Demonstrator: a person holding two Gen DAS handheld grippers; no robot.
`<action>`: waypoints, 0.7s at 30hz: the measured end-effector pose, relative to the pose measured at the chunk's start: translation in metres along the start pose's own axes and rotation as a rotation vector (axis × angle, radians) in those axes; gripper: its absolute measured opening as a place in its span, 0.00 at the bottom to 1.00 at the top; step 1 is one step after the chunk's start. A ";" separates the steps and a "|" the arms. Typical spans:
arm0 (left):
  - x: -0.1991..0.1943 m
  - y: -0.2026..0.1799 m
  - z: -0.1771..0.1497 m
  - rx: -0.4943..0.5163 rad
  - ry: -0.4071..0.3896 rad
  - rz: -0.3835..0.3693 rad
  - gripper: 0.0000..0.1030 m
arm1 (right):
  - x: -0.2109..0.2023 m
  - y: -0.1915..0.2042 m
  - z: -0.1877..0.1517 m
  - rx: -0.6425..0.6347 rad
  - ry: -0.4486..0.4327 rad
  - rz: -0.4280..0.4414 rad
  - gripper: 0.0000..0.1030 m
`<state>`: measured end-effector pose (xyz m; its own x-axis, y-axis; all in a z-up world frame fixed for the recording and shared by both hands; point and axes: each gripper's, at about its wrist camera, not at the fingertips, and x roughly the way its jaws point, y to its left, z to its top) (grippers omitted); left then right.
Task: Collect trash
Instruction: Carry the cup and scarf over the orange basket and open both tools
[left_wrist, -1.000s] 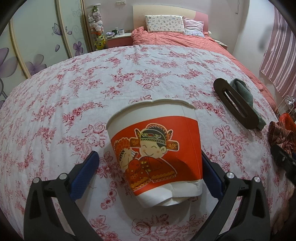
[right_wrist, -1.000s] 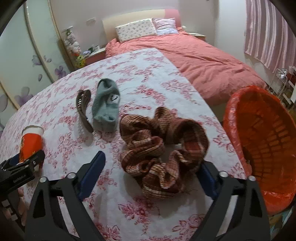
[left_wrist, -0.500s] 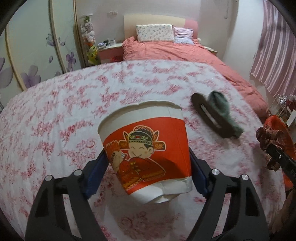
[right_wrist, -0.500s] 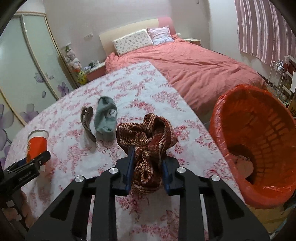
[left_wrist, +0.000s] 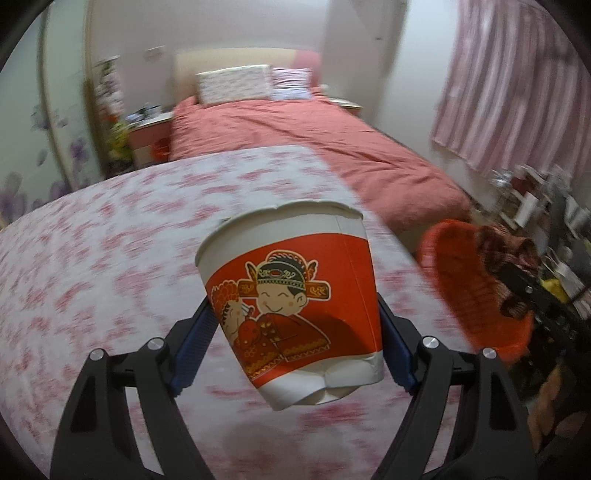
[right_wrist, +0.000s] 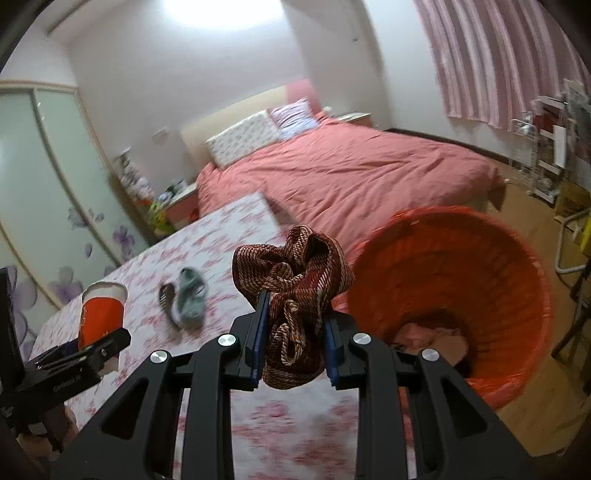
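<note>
Above the worktop: both grippers carry trash clear of the floral cloth (right_wrist: 207, 243), lifted so it can travel to the bin rather than drag.
Left gripper (left_wrist: 295, 334): clenched on the paper cup (left_wrist: 291, 302) low on its wall, pads at 3 and 9 o'clock — likely why the base is buckled inward.
Cup look: white rim, red band with a smiling cartoon figure, white dented foot; upright, slightly tilted.
Right gripper (right_wrist: 293, 345): pinching the scrunched red-brown woven cloth (right_wrist: 295, 291), most of it bulging above the pads.
Bin: orange basket (right_wrist: 517, 266) on the floor at 2 o'clock of the right gripper, mouth open toward it — already holding some scraps.
Left behind: grey sock (right_wrist: 190, 299) and dark strap-like piece (right_wrist: 166, 297) at 10 o'clock, touching each other.
Judgement: cloth goes in first; cup is farther off.
</note>
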<state>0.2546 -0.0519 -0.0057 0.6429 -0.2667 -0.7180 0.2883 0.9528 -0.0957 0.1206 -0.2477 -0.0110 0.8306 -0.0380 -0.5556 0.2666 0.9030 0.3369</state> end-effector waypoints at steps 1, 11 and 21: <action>0.001 -0.015 0.002 0.023 -0.004 -0.025 0.77 | -0.002 -0.007 0.003 0.010 -0.010 -0.009 0.25; 0.029 -0.138 0.010 0.189 0.020 -0.228 0.77 | -0.004 -0.072 0.021 0.116 -0.062 -0.058 0.25; 0.079 -0.213 0.013 0.288 0.077 -0.281 0.78 | 0.008 -0.117 0.032 0.204 -0.074 -0.032 0.37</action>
<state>0.2532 -0.2777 -0.0328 0.4586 -0.4890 -0.7420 0.6393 0.7615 -0.1068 0.1115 -0.3669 -0.0306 0.8517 -0.1036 -0.5138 0.3808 0.7959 0.4707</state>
